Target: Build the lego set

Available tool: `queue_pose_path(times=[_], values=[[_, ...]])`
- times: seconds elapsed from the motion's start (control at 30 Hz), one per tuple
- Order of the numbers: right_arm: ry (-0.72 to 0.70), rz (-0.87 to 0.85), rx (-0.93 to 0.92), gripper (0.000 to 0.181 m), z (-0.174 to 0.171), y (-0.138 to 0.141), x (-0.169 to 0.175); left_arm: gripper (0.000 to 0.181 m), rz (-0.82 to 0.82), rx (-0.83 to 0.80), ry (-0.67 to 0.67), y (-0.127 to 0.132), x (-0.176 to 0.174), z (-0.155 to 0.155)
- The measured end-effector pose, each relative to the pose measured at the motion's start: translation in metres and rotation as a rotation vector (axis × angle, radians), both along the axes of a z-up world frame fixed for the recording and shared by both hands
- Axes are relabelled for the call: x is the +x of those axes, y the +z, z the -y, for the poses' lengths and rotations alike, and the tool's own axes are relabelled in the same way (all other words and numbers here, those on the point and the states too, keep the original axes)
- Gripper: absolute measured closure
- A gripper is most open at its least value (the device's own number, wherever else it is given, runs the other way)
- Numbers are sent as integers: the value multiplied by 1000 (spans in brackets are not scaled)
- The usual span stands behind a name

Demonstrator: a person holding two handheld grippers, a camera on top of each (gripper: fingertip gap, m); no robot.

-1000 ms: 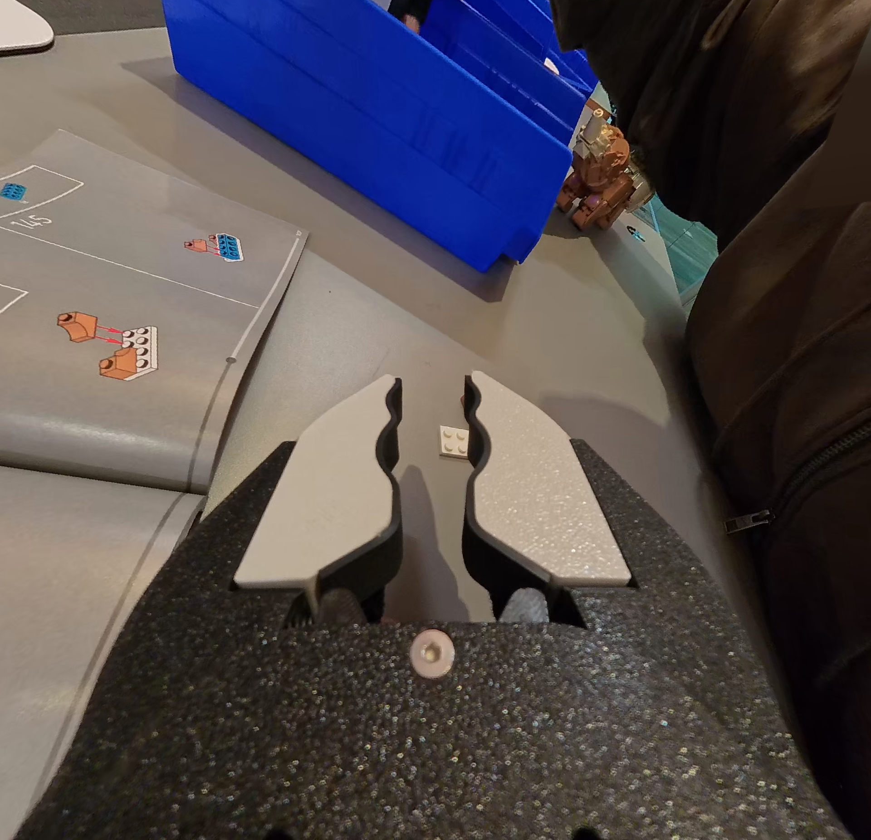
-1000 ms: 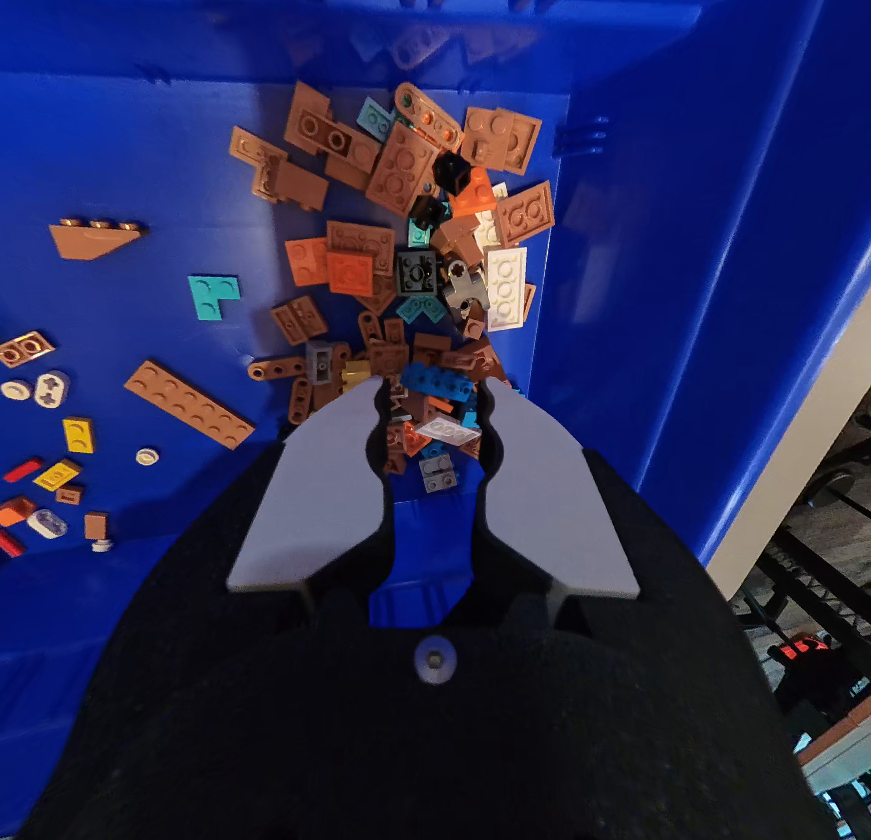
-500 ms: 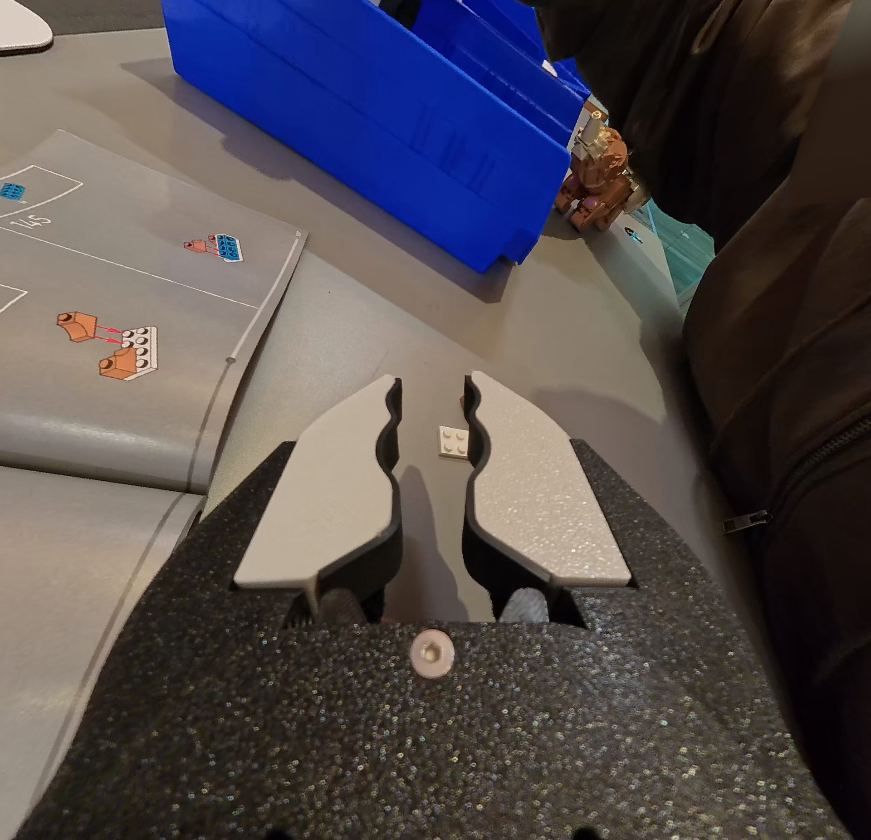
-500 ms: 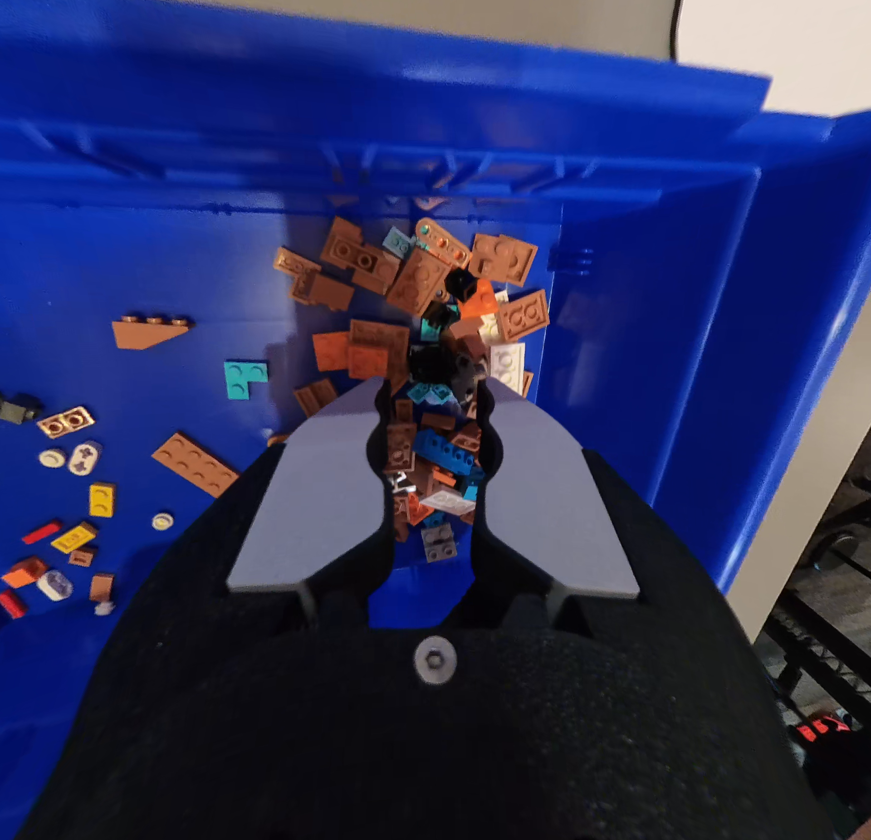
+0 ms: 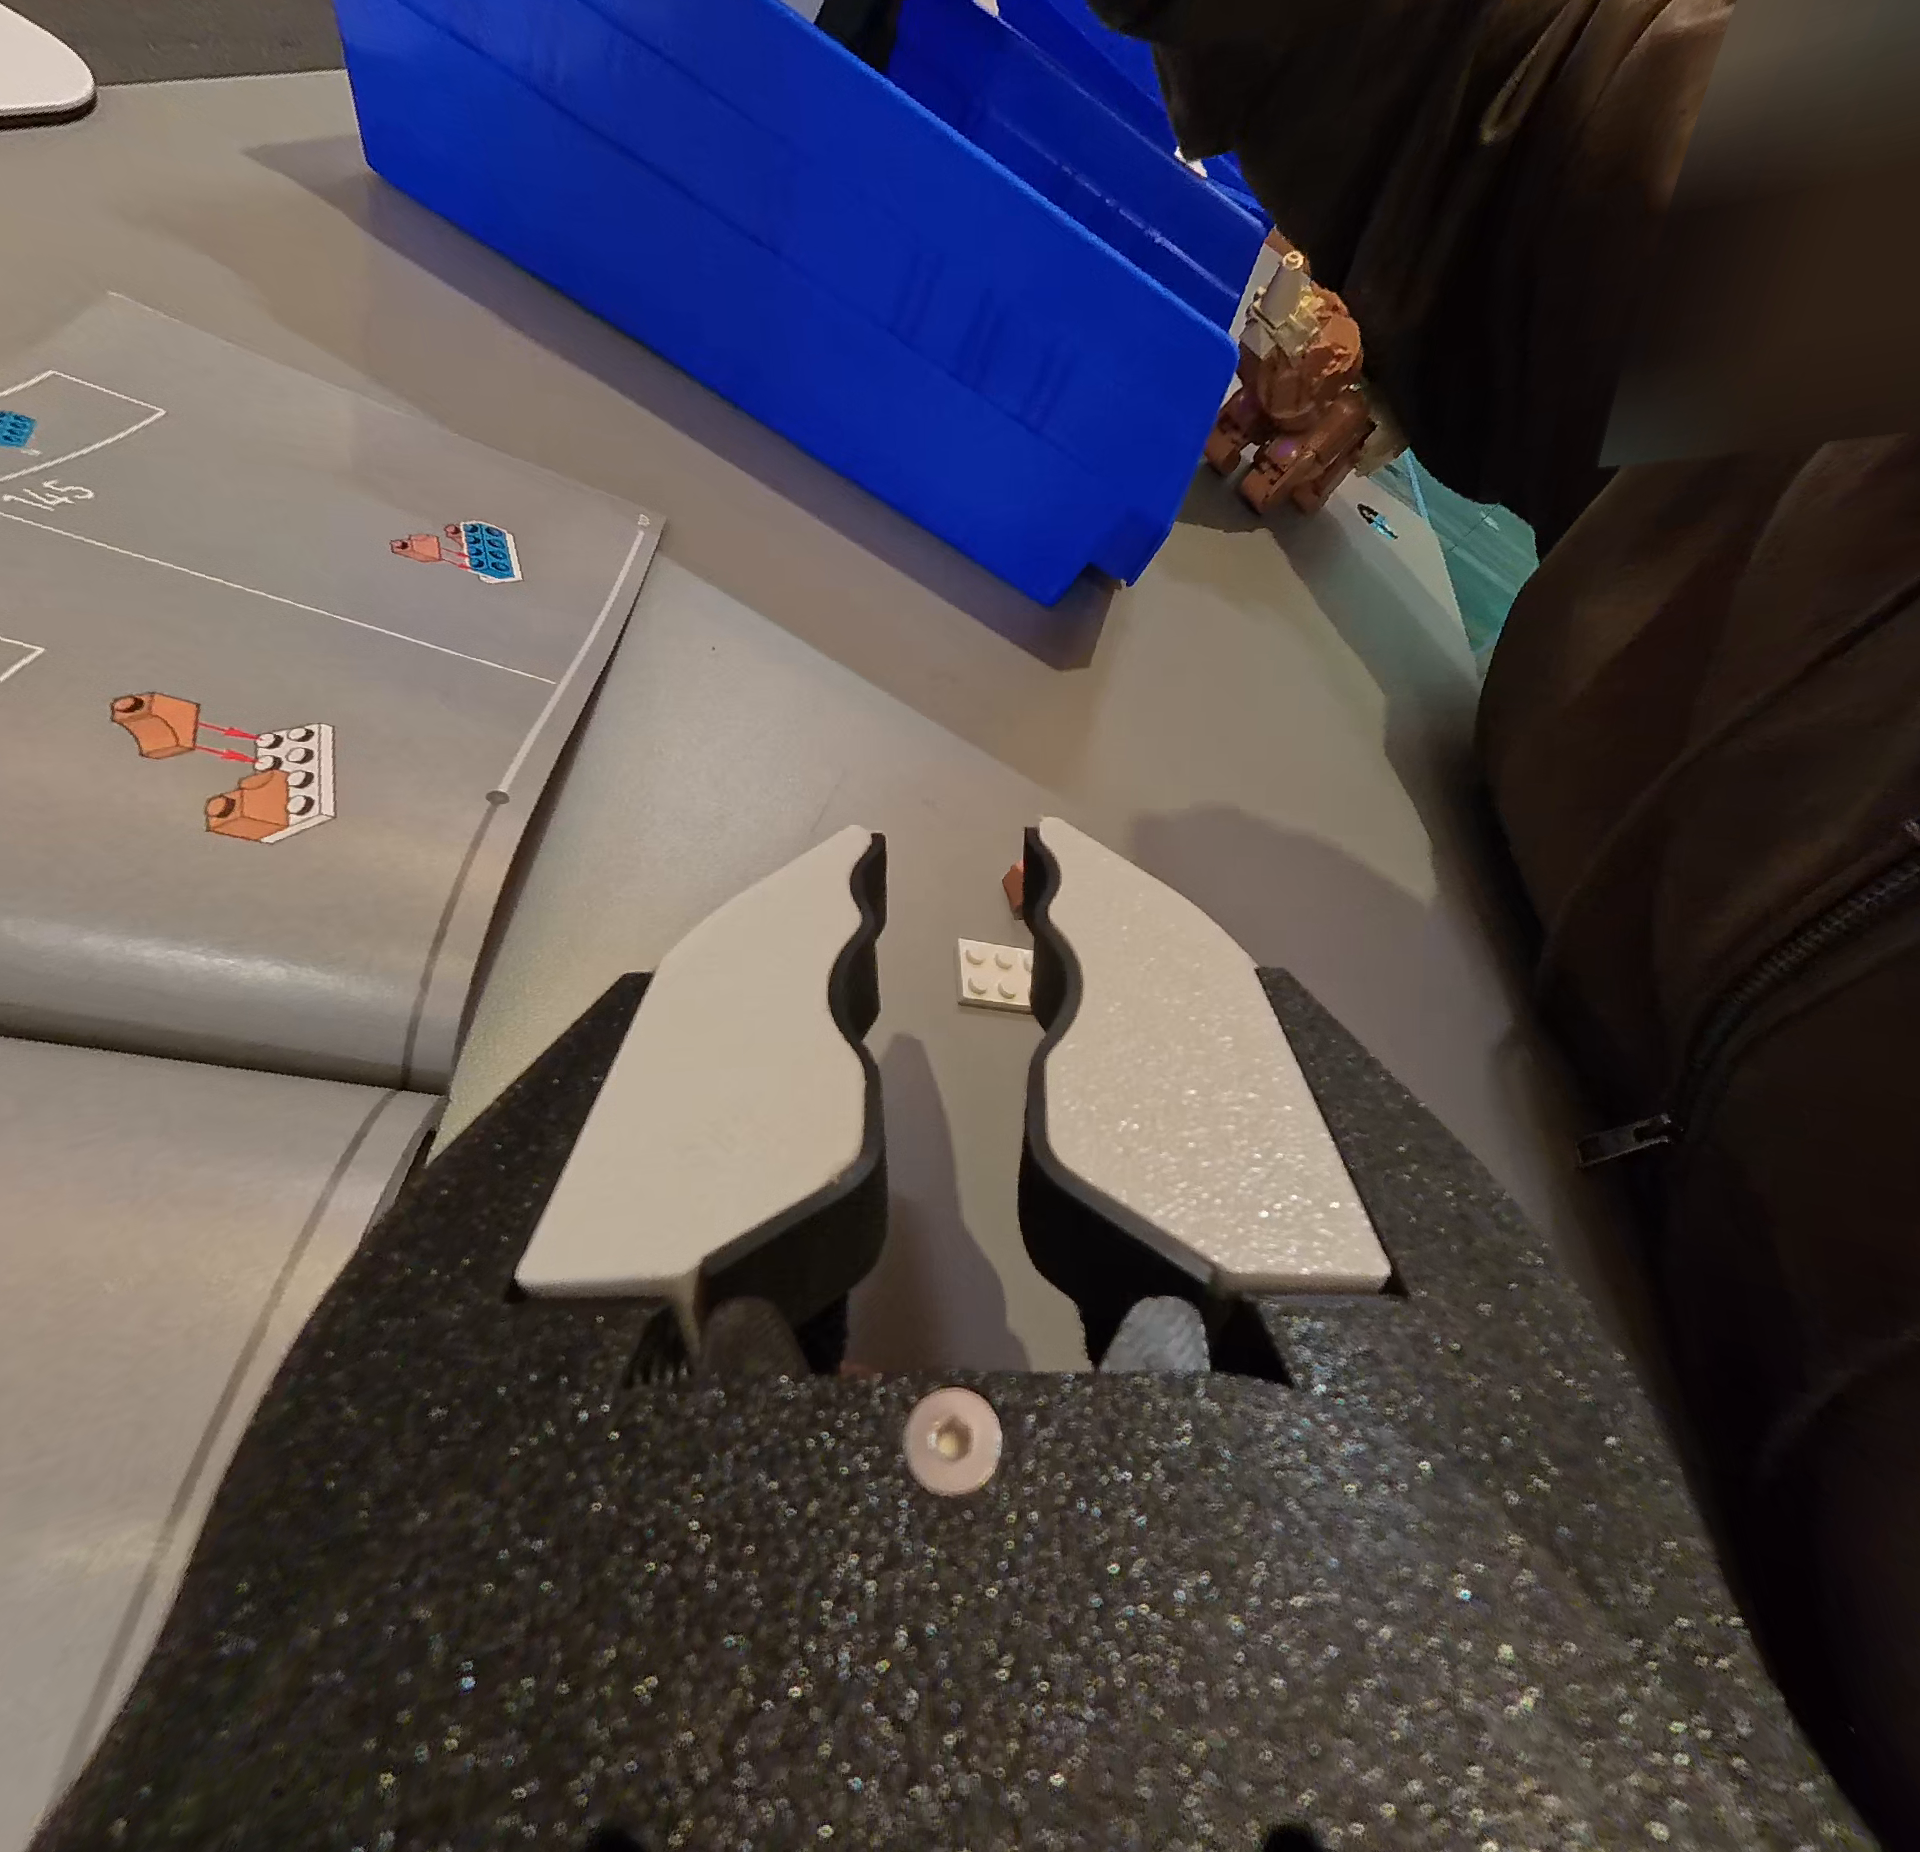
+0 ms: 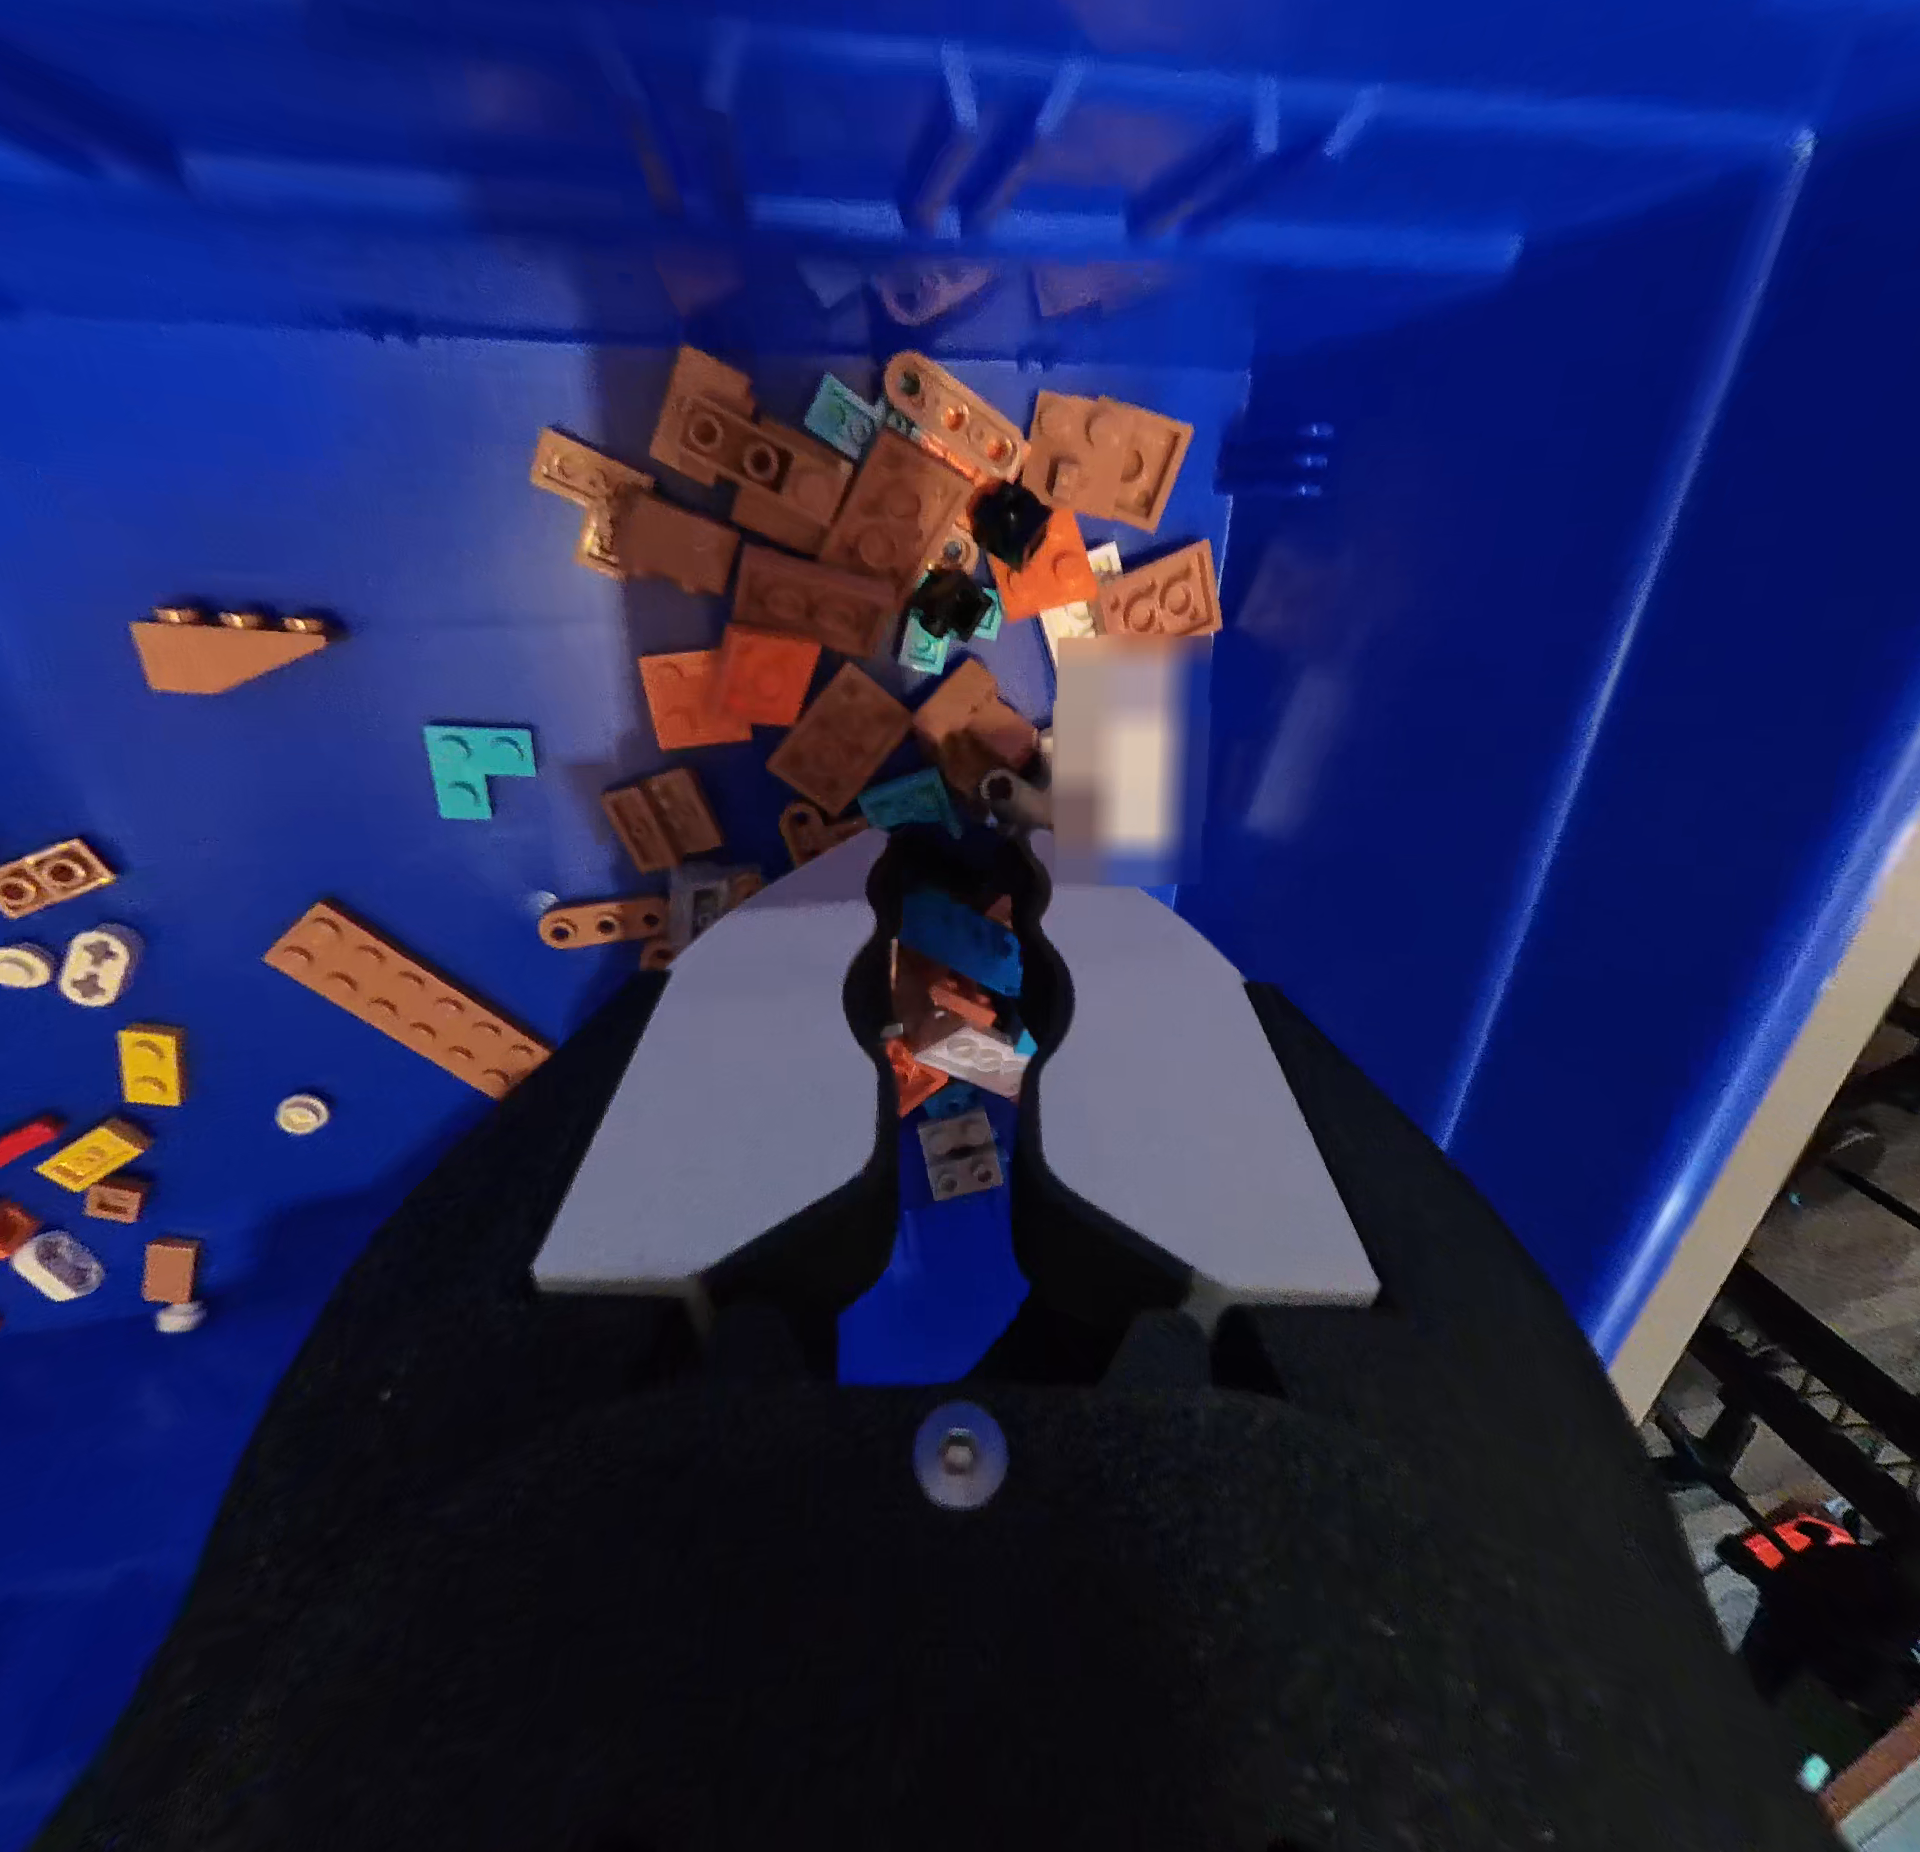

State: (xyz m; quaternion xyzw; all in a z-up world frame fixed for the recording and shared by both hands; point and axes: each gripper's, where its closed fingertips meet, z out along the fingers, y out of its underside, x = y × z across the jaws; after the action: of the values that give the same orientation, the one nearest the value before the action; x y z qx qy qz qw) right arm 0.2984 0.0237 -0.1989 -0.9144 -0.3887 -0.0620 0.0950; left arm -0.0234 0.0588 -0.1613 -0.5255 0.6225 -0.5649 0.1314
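Reaching the right gripper (image 6: 956, 867) into the blue bin (image 6: 1507, 659), tips nearly closed, grasp unclear
Left gripper (image 5: 954, 852) waits open and empty over the white plate (image 5: 992, 971) on the surface (image 5: 831, 722); crowded brick pile (image 6: 883, 576) risks a wrong or double pick

Grey tabletop (image 5: 1039, 701), smooth w/ soft sheen, curved edge on the right side; light falls from above, soft shadows on the surface. Far left corner: part of a white rounded object (image 5: 36, 72) on the tabletop, beyond it a dark band, prob. floor or another surface, can't tell which. Off the tabletop's right edge a teal patch (image 5: 1486, 555). Right wrist view: pale wall or panel (image 6: 1766, 1127) along the right side, below it dark metal wire racking (image 6: 1787, 1387) over a dim floor w/ a red-and-black item (image 6: 1787, 1553).
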Motion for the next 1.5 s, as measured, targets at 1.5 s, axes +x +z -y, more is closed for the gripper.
queue_pose_path(times=[1.5], values=[[253,-180,107,164,-23,-1,-67,156,-4,-12,6,0,1,-1]])
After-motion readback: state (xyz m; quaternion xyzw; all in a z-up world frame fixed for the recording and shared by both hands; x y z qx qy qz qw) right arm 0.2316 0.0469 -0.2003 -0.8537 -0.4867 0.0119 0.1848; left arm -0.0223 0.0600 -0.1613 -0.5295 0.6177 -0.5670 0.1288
